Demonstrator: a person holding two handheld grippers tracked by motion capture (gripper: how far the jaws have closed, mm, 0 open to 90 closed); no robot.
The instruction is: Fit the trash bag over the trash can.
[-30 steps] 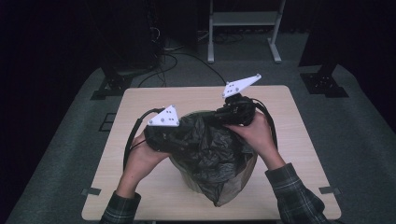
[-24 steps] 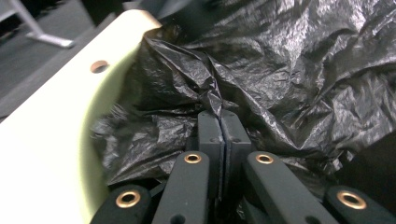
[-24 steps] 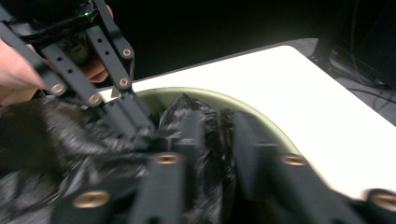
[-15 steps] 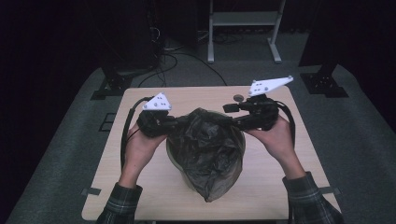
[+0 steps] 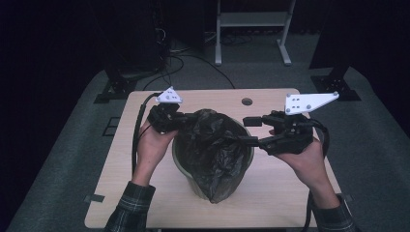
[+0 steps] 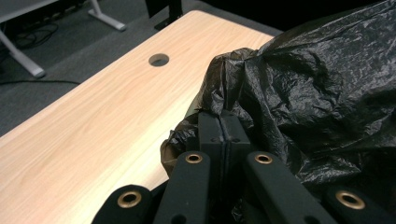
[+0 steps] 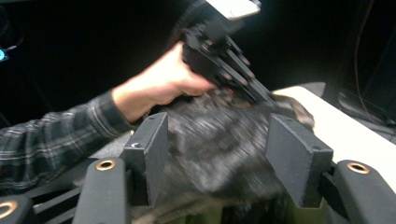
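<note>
Light wooden table (image 5: 145, 193) has bare room on all sides of the round green bin (image 5: 186, 166) mid-table, lined with a crinkly black plastic bag (image 5: 212, 150). Left gripper (image 5: 186, 122) is pinching the bag's left edge; right gripper (image 5: 246, 130) has just been opening, nothing clamped.

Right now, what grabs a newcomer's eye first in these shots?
The crumpled black bag, draped over a round bin at the middle of the wooden table, dominates. The left hand-held gripper is clamped on the bag's edge on its left side. On the right, the right hand-held gripper has just been opening, its jaws apart with nothing pinched between them.
</note>
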